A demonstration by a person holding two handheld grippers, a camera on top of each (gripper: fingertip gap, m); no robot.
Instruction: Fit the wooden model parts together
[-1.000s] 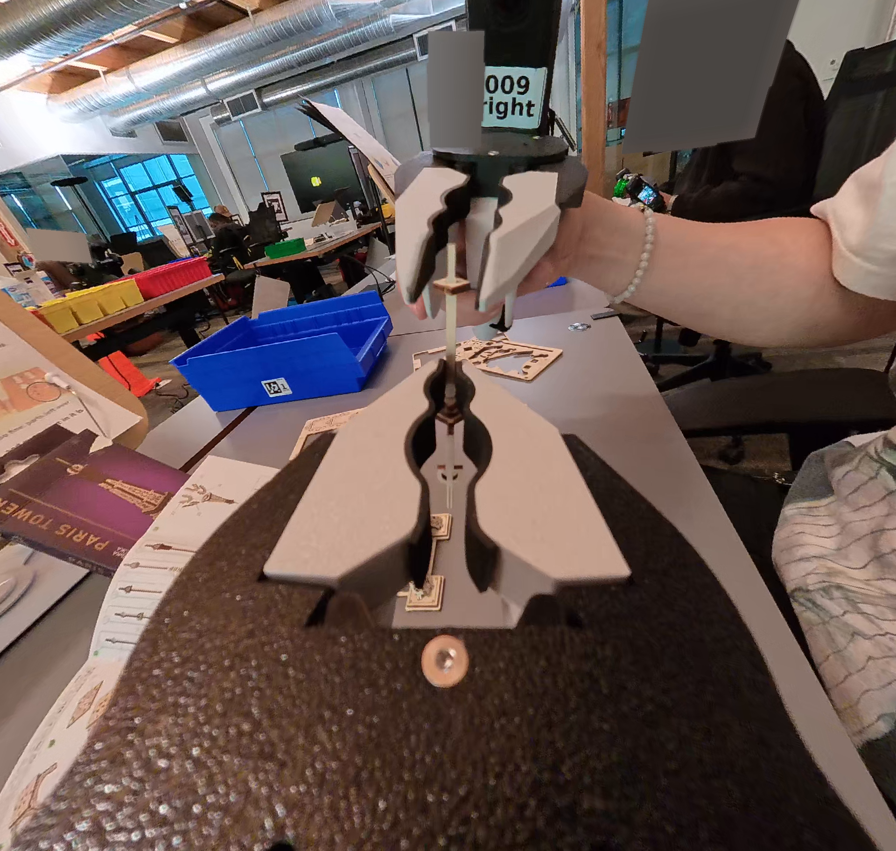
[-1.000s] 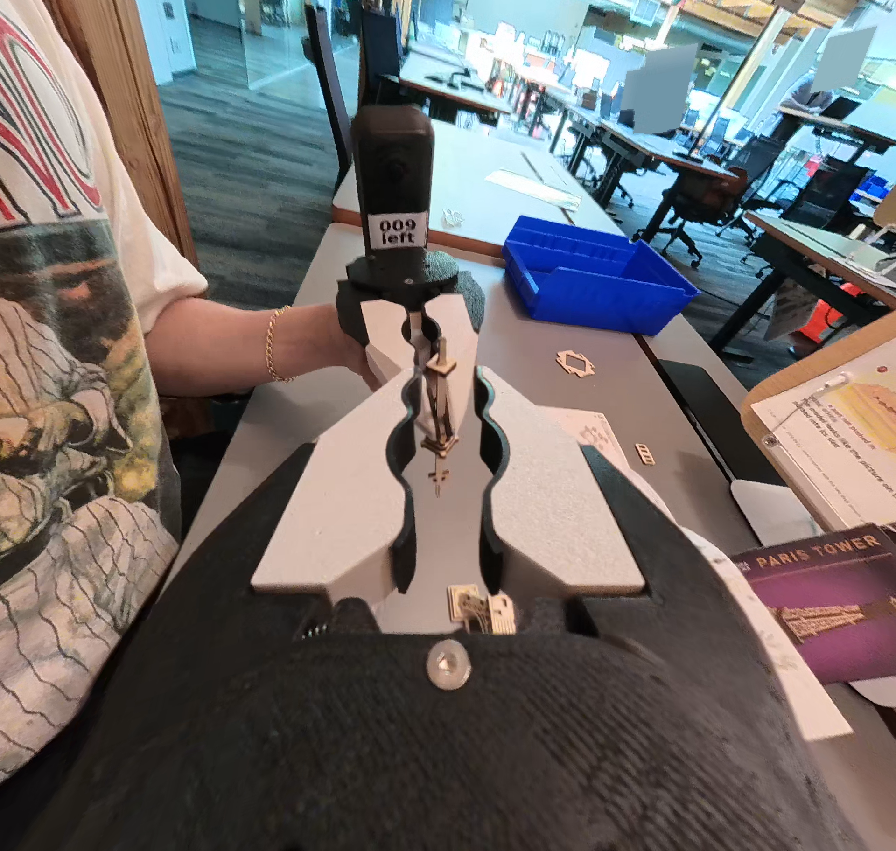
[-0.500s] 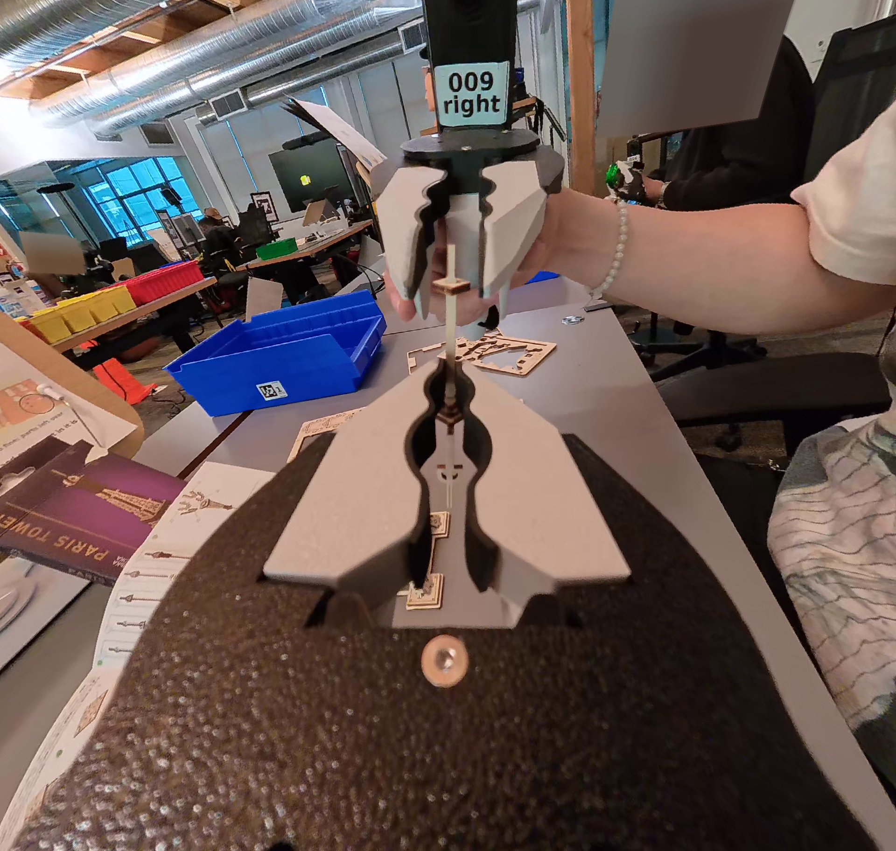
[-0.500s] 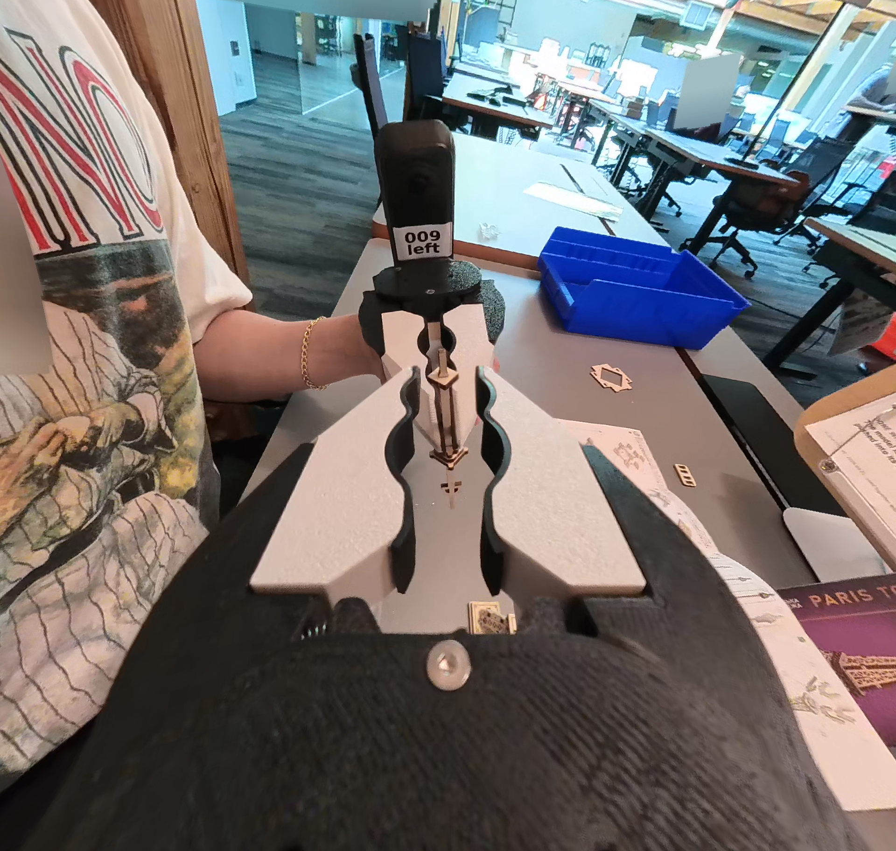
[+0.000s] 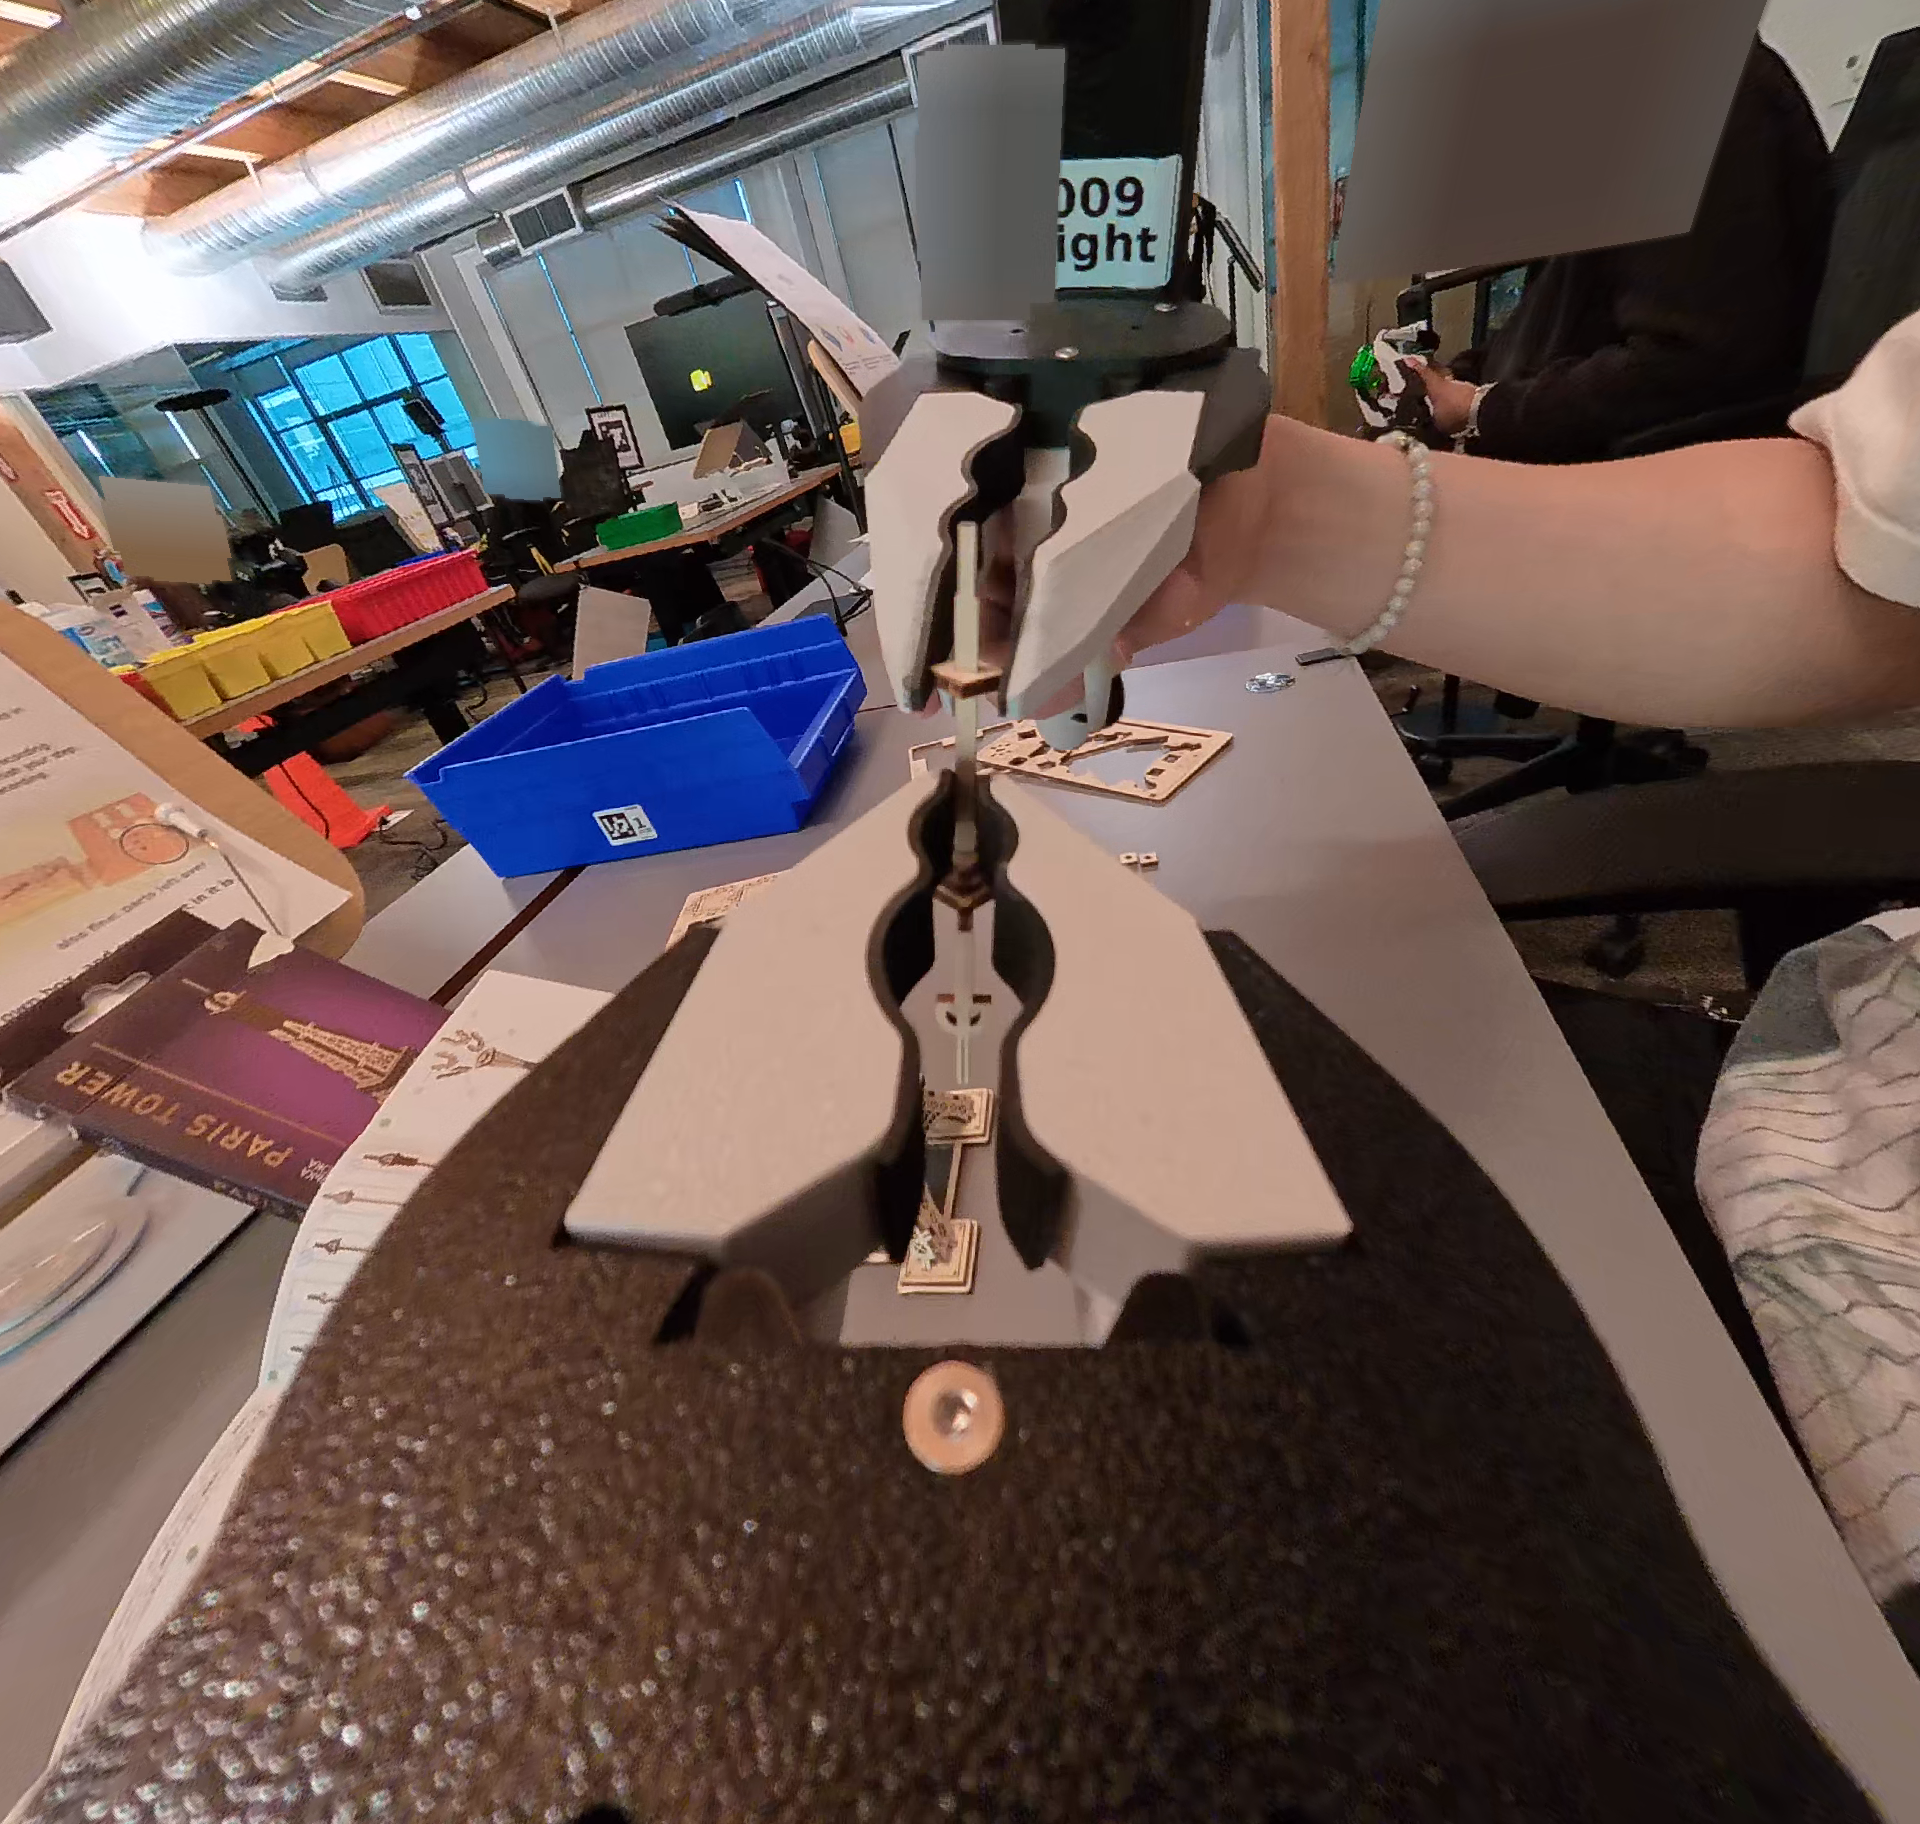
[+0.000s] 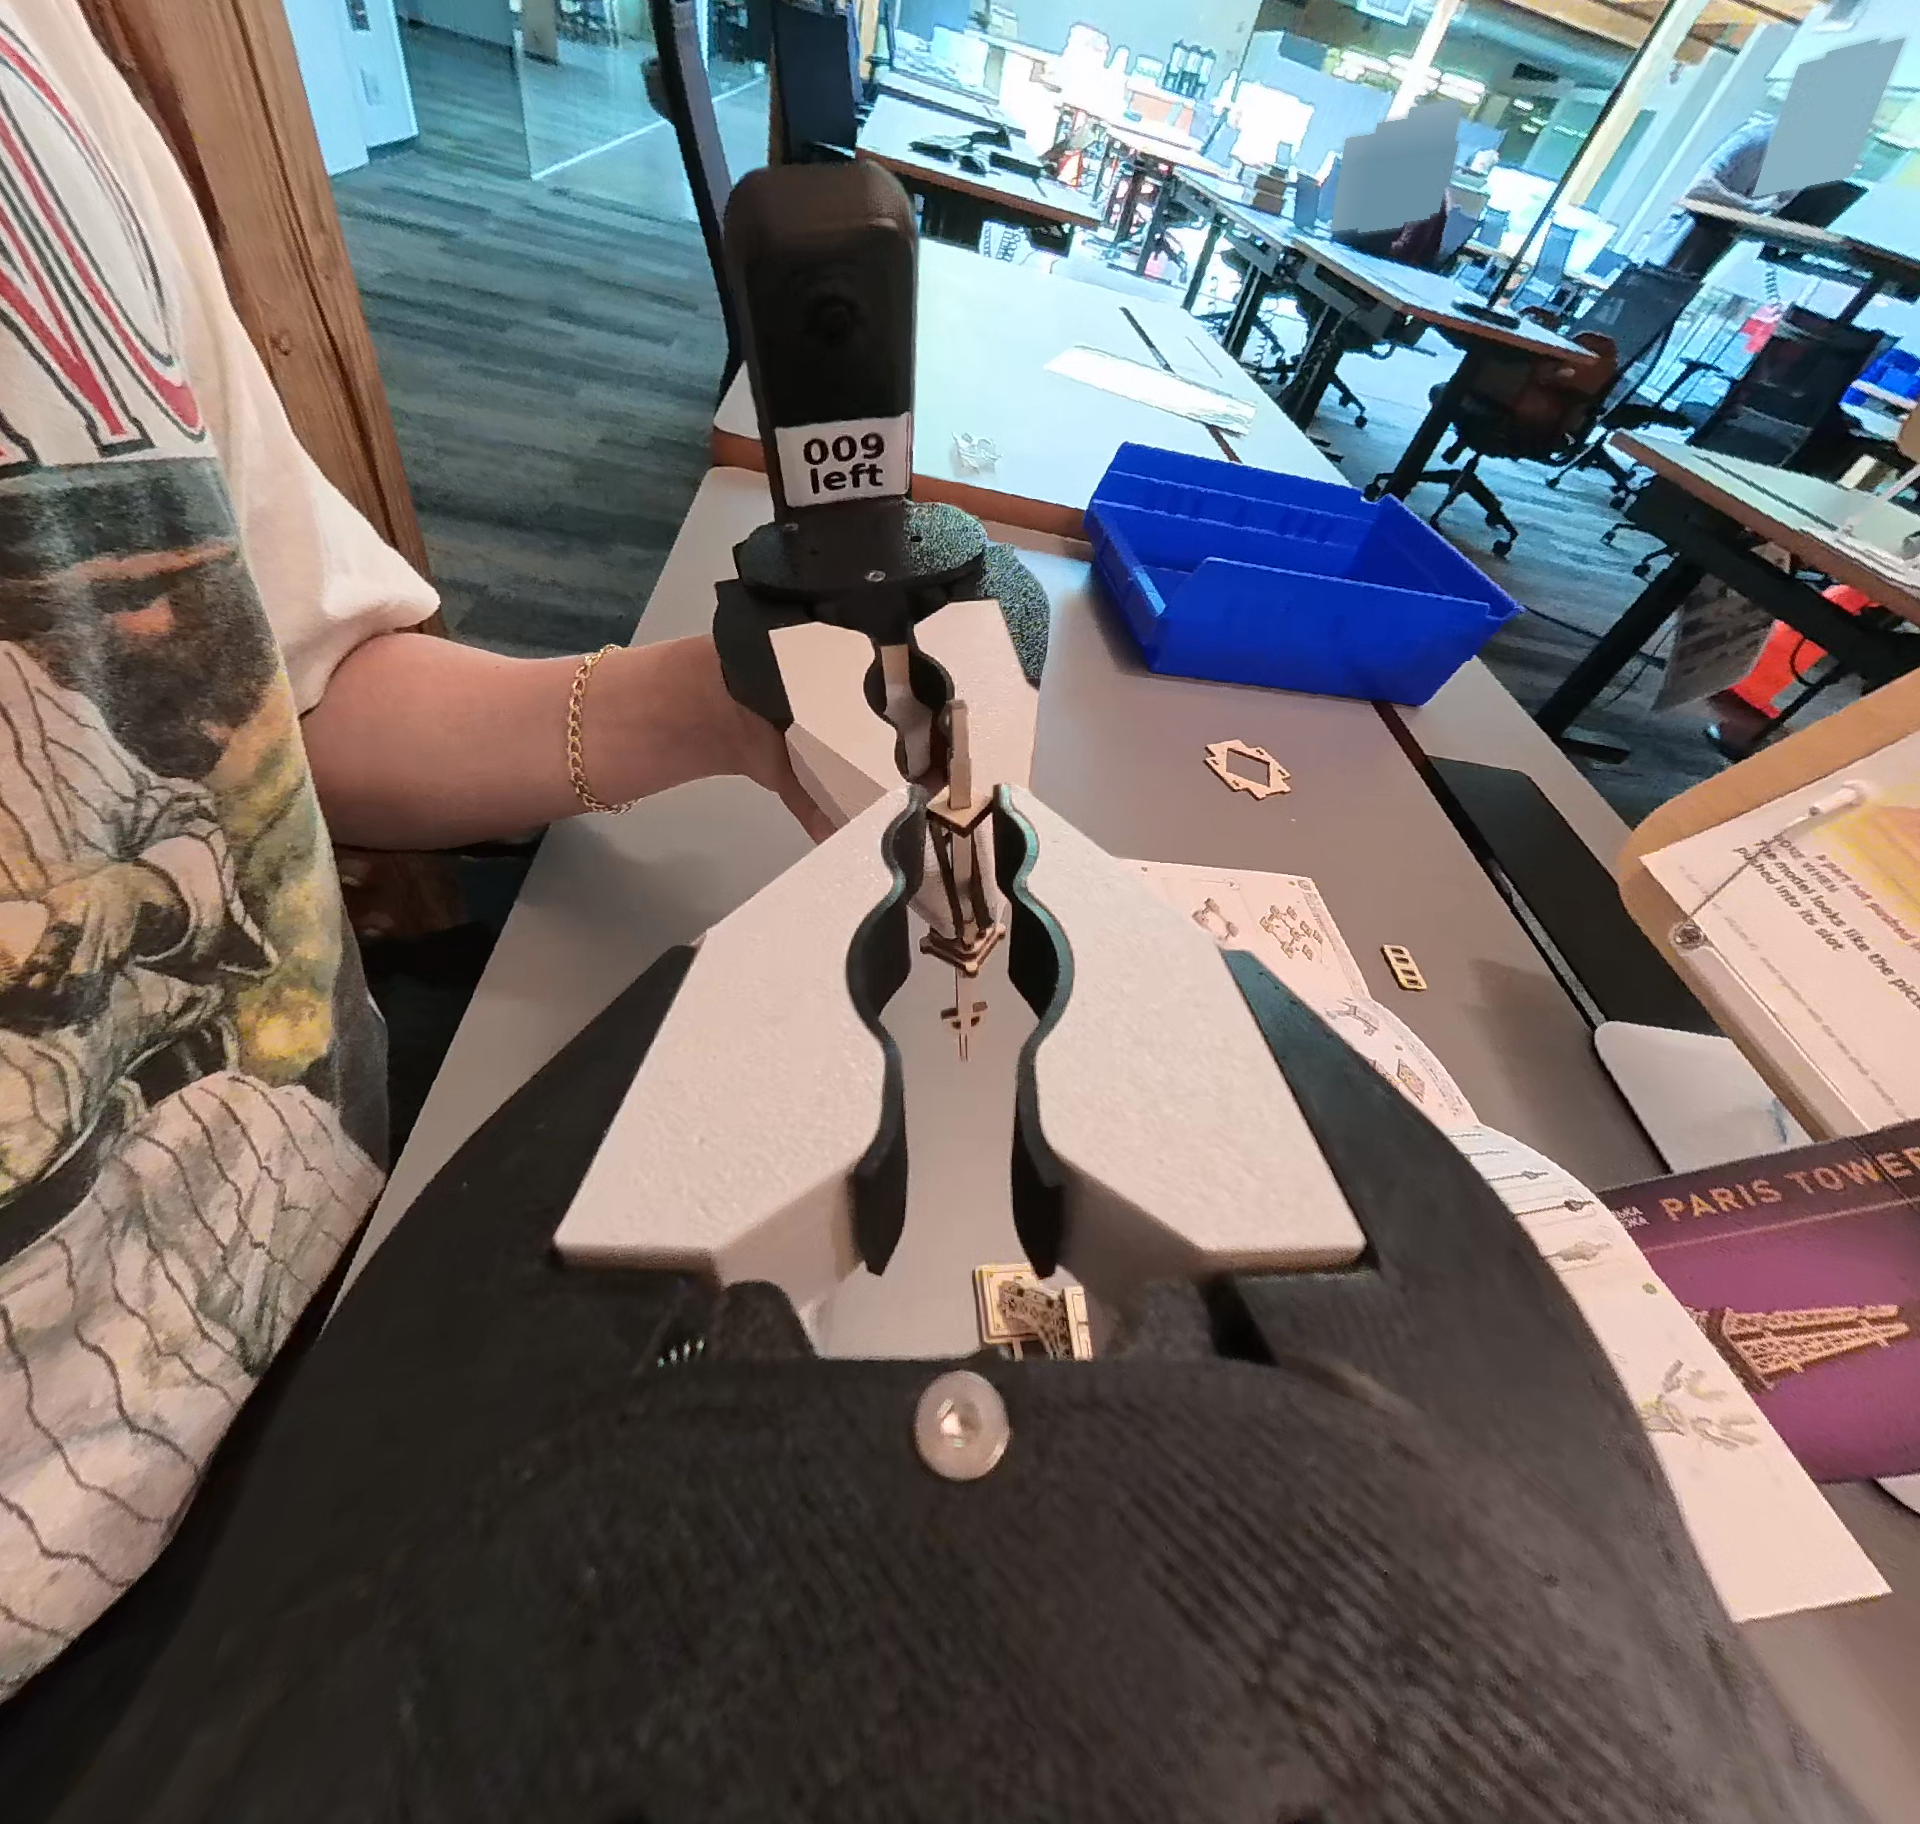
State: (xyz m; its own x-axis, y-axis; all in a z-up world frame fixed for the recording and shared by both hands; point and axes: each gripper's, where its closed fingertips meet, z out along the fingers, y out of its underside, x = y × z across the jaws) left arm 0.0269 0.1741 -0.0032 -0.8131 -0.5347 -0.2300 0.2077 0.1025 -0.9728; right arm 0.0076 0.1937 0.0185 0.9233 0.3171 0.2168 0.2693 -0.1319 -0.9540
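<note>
— Left wrist view: edges, room?
— Left gripper (image 5: 961, 810) pinched shut at the tips on the thin wooden model (image 5: 966, 621), held upright above the grey table (image 5: 1299, 891). Right gripper (image 5: 966, 699) opposite, tips flanking the small square plate (image 5: 964, 678) on the spire. Table edge close on the right; bare surface ahead, between blue bin (image 5: 644, 746) and cut-out wooden sheet (image 5: 1101, 756).
— Writing?
— White label on the right gripper's camera, sticker on the bin, lettered purple box (image 5: 229, 1078).
— Right wrist view?
— Fingers narrowly apart beside the plate; gripping or not, impossible to tell. Loose wooden cutout (image 6: 1247, 768) well clear on open table; printed instruction sheet (image 6: 1455, 1099) near the right edge.
</note>
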